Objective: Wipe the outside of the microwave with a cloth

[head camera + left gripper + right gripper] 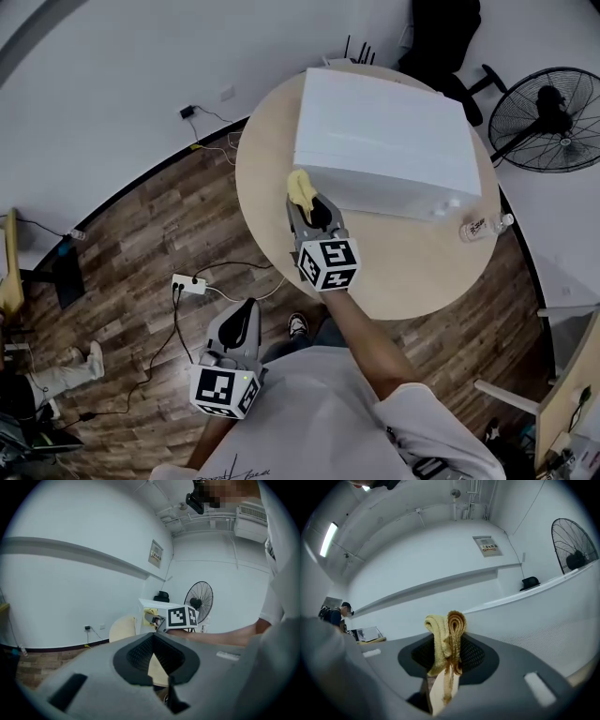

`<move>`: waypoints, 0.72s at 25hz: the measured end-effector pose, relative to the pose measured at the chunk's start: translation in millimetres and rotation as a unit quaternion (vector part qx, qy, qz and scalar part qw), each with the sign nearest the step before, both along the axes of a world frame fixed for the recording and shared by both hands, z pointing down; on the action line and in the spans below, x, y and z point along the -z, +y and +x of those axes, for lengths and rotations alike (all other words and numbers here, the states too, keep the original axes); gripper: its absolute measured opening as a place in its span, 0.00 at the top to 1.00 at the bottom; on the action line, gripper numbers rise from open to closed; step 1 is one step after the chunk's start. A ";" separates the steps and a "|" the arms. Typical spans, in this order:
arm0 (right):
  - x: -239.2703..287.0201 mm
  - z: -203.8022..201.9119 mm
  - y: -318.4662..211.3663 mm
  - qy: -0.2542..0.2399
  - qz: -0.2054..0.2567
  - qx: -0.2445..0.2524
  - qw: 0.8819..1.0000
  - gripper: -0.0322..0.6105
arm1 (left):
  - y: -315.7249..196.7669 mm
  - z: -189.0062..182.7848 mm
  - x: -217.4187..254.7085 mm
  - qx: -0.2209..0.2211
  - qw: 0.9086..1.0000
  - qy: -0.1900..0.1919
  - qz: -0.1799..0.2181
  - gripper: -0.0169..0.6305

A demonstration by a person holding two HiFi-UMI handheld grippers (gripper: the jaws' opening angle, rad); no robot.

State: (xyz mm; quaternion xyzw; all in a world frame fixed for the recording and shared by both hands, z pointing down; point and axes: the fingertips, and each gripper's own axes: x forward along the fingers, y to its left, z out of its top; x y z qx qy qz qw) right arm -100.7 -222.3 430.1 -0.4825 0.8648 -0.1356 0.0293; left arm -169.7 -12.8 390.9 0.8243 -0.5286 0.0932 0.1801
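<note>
The white microwave (384, 141) stands on a round wooden table (267, 202). My right gripper (306, 204) is shut on a folded yellow cloth (299, 187), which is held against the microwave's lower left front corner. In the right gripper view the cloth (446, 639) stands pinched between the jaws, with the microwave's white wall (543, 620) to the right. My left gripper (242, 323) hangs low beside the person's body, off the table, its jaws shut with nothing in them. From the left gripper view the microwave (150, 611) and the cloth (147, 618) show far off.
A clear bottle (483, 227) lies on the table at the microwave's right front corner. A standing fan (548, 117) is to the right, and a black chair (445, 37) behind the table. A power strip (190, 284) with cables lies on the wooden floor.
</note>
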 end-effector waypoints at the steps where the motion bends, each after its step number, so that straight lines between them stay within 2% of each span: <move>1: 0.8 5.6 1.7 -0.001 0.000 -0.004 1.000 0.76 | -0.7 2.7 0.4 -0.003 1.000 0.002 0.001 0.99; 9: -1.5 76.8 11.3 -0.009 -0.009 -0.066 0.998 0.76 | -5.7 32.2 2.1 -0.046 0.999 0.008 0.006 0.99; 18: -8.8 188.6 21.3 0.017 -0.008 -0.146 0.989 0.76 | -6.2 68.3 0.7 -0.079 0.997 0.007 0.005 0.99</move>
